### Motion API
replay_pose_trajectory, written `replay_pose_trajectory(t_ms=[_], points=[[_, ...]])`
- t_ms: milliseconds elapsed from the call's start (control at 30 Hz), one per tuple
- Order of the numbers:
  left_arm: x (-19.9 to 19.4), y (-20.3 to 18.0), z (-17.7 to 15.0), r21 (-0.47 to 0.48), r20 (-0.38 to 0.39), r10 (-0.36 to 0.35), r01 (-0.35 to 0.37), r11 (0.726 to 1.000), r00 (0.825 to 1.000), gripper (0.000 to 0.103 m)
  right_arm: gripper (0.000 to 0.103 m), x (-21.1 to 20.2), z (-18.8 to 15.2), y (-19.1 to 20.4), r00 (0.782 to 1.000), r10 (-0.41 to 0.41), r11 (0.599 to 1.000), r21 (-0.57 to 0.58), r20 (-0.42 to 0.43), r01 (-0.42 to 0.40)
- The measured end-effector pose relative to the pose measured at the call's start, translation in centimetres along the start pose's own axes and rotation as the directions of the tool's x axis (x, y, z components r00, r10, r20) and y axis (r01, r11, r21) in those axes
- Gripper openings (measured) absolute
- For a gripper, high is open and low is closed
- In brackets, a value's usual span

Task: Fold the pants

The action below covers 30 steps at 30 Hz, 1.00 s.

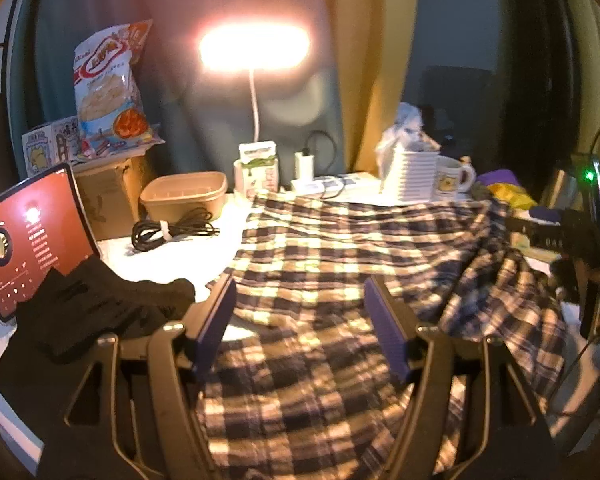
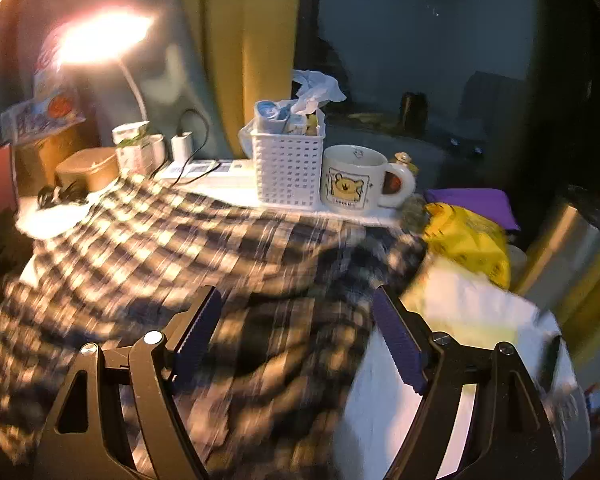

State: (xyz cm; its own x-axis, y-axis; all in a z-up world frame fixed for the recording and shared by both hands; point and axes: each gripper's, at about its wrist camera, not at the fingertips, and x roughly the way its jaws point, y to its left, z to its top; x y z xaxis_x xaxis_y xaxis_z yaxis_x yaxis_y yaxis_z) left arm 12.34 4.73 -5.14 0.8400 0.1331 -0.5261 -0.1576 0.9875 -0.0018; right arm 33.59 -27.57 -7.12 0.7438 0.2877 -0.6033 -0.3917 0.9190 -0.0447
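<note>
**Ana:** Start with the tongs. Anything caught?

**Ben:** Nothing. The left gripper (image 1: 300, 312) has its jaws spread wide, bare, hovering over the checked pants (image 1: 340, 248) and angled down at them. The right gripper (image 2: 296, 328) is spread just as wide, empty too. No cloth sits between either pair of pads.

**Ana:** Where do the pants lie?

**Ben:** Sprawled across the white table (image 1: 168, 268), waistband or hem I can't tell. Under the left gripper the cloth lies fairly flat; out at two o'clock it bunches into a ridge. In the right wrist view the pants (image 2: 188, 248) fill everything from nine o'clock to the centre, and their rumpled edge sits at about one o'clock of that gripper, against bare table (image 2: 472, 312).

**Ana:** So the right one is going for that edge?

**Ben:** That's my guess: jaws wide so they can straddle a thick fold. That view is smeared, so I won't swear to it.

**Ana:** And the clutter?

**Ben:** It's crowding them. Black cloth (image 1: 100, 312) lies at nine o'clock of the left gripper, a coiled cable (image 1: 168, 230) at eleven. Behind, at twelve, a white basket (image 2: 288, 168) and a bear mug (image 2: 356, 178) stand just beside the far edge of the cloth, under the lamp (image 1: 254, 46). Any fold probably has to come toward us.
</note>
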Motion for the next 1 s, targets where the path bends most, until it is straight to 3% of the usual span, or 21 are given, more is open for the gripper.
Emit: replay_pose_trajectory(t_ms=[133,267,367,500,567,733,867,1000], points=[[3.6,1.0,1.1,-0.008,-0.053,0.016,-0.016,1.0,0.998,0.067,0.081,4.4,1.9,-1.6,0.999,0.051,0.998,0.048,-0.006,-0.051],[7.4,1.6,2.5,0.012,-0.116,-0.012,0.014,1.0,0.993,0.068,0.081,7.5,2.9,-3.4,0.995,0.093,0.993,0.07,-0.021,-0.091],[10.4,2.5,4.0,0.01,-0.154,-0.042,0.044,0.999,0.987,0.068,0.081,8.4,2.8,-5.5,0.998,0.045,0.99,0.136,-0.043,-0.039],[15.5,3.9,5.8,0.039,-0.197,-0.062,0.071,0.997,0.978,0.067,0.081,7.9,1.7,-8.6,0.991,-0.104,0.975,0.187,-0.086,0.118],[17.8,4.5,6.7,0.057,-0.216,-0.069,0.083,0.995,0.974,0.068,0.081,7.6,1.2,-9.4,0.988,-0.106,0.973,0.195,-0.115,0.127],[25.7,5.4,9.0,0.077,-0.292,-0.116,0.144,0.987,0.949,0.068,0.081,8.1,0.6,-9.2,0.976,-0.123,0.977,0.15,-0.179,0.15],[30.6,4.4,9.4,0.151,-0.337,-0.08,0.137,0.979,0.938,0.068,0.081,9.4,0.9,-8.9,0.974,-0.079,0.981,0.159,-0.214,0.114],[34.1,4.1,9.1,0.112,-0.422,-0.145,0.21,0.971,0.895,0.068,0.08,11.4,1.3,-8.9,0.969,0.038,0.972,0.235,-0.245,0.021]])
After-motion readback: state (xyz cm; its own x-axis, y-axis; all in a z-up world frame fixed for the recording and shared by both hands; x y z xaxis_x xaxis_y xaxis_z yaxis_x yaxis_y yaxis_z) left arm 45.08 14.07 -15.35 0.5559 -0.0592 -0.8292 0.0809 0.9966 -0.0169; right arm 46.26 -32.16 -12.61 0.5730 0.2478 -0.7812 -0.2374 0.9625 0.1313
